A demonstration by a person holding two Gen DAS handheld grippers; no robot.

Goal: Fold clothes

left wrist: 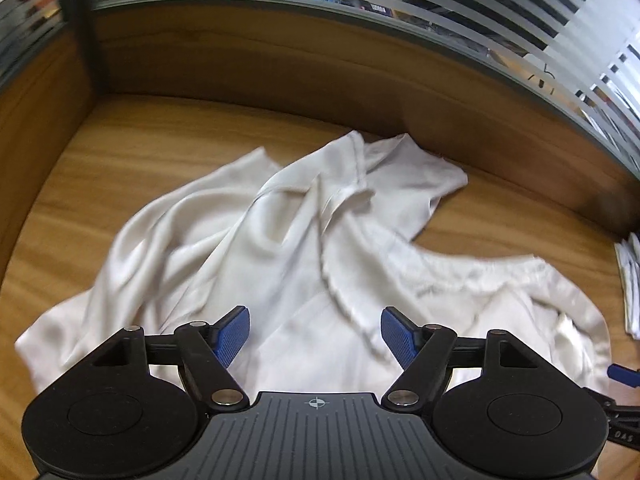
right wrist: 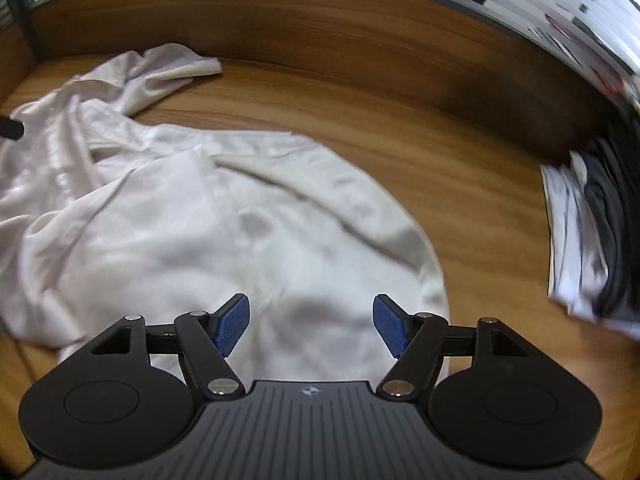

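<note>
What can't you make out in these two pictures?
- White garment: its near edge is hidden behind the left gripper in the left view, and motion blur smears its folds.
- Stack of clothes: cut off by the right edge in the right view; count unclear.
- Right gripper: open, nothing held.

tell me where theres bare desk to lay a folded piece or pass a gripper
Bare wood runs between the white garment and the stack of folded clothes at the right edge, and along the back wall panel behind the garment. A strip lies left of it on the desk. The middle is covered by crumpled cloth.
</note>
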